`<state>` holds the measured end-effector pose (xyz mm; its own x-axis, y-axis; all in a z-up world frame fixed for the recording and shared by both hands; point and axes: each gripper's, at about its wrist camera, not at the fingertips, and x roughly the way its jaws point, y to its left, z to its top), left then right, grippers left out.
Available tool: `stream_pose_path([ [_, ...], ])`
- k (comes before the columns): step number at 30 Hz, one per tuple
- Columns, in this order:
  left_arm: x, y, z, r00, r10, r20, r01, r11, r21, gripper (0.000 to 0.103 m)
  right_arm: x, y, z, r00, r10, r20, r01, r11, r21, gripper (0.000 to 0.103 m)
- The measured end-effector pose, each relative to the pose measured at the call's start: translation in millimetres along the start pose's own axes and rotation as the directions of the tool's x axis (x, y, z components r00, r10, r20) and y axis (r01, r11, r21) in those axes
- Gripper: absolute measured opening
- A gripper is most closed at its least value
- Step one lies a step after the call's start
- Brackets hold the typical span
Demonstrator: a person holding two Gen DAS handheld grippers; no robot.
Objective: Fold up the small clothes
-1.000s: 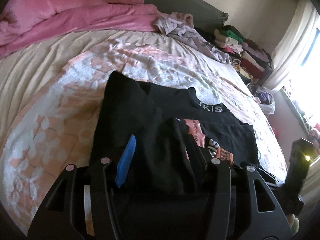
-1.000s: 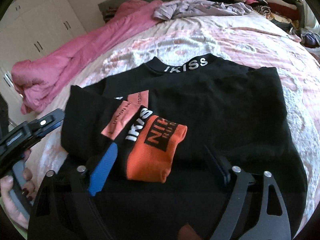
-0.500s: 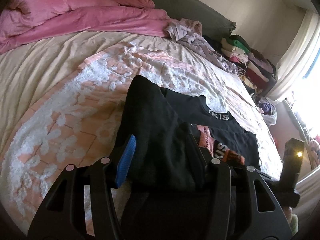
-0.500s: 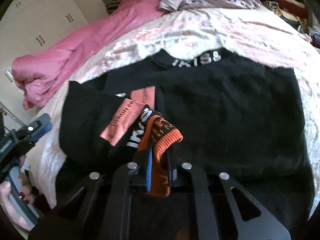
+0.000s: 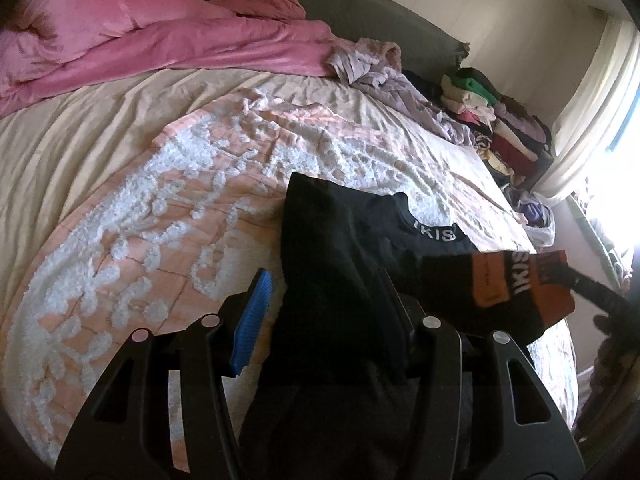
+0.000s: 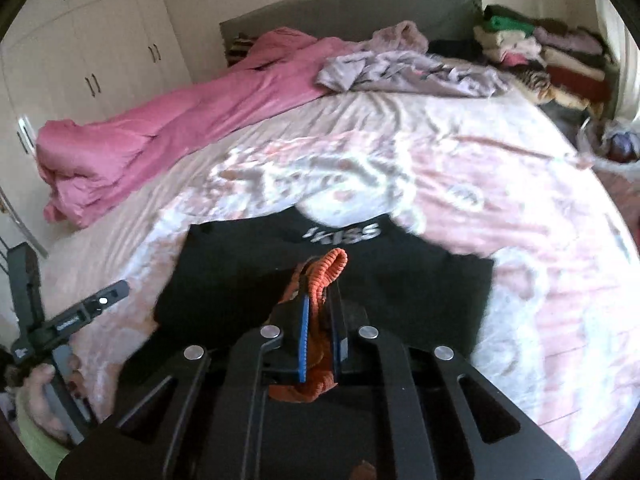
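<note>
Right claw (image 6: 320, 320) clenched on the orange cuff (image 6: 326, 270), sleeve lifted above the black top (image 6: 400, 276) on the bed (image 6: 520, 200). Left claw (image 5: 324, 308) spread wide, the top's folded side bunched between its fingers.

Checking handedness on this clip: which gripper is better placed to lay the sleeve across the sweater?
Right. The right gripper has its jaws shut on the orange cuff, lifted above the black sweater; the left gripper is open.

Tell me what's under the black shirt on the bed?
The black shirt lies on a pink and white blanket, which shows all around it. Anything else beneath is covered by the shirt. The right gripper pinches its orange cuff above it.
</note>
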<state>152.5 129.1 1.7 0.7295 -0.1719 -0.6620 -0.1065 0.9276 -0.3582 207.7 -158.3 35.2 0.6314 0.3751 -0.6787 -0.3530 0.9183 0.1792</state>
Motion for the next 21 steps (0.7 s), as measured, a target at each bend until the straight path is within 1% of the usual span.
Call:
stream_pose_path([
  [3,7.7,-11.1,1.4,1.0,0.001,-0.016,-0.001,1.0,0.028,0.044,5.3,-12.1,-1.4,0.999,-0.036,-0.017,0.036,0.999,-0.007,0.007],
  [9,37.0,-45.8,3.0,0.997,-0.001,-0.077,0.009,0.993,0.115,0.044,22.9,-28.1,-13.9,0.995,-0.086,-0.043,0.085,0.996,-0.01,0.007],
  [11,48.9,-57.2,1.4,0.994,-0.011,-0.109,0.027,0.989,0.144,0.044,27.3,-34.7,-17.1,0.994,-0.09,-0.053,0.091,0.996,0.005,0.007],
  [13,63.2,-67.3,-0.7,0.99,-0.007,-0.141,0.032,0.984,0.174,0.044,28.7,-39.0,-19.4,0.994,-0.095,-0.059,0.096,0.995,0.017,0.007],
  [16,79.0,-75.1,-4.9,0.985,0.008,-0.175,0.028,0.979,0.2,0.044,30.2,-46.1,-21.0,0.993,-0.096,-0.062,0.099,0.994,0.045,0.007],
  [18,90.3,-76.6,-8.8,0.98,0.031,-0.195,0.012,0.977,0.214,0.044,30.5,-48.0,-21.2,0.993,-0.102,-0.063,0.105,0.993,0.051,0.007],
  [19,96.0,-75.6,-11.5,0.978,0.044,-0.206,0.003,0.975,0.22,0.044,30.1,-48.3,-21.3,0.992,-0.11,-0.062,0.114,0.992,0.052,0.01],
  [20,98.1,-74.8,-13.6,0.977,0.051,-0.209,-0.003,0.976,0.22,0.044,27.7,-49.7,-21.5,0.991,-0.125,-0.051,0.128,0.99,0.058,0.019],
  [21,99.7,-73.5,-15.5,0.976,0.056,-0.211,-0.008,0.975,0.221,0.044,24.8,-50.8,-21.7,0.99,-0.135,-0.039,0.137,0.989,0.06,0.024],
])
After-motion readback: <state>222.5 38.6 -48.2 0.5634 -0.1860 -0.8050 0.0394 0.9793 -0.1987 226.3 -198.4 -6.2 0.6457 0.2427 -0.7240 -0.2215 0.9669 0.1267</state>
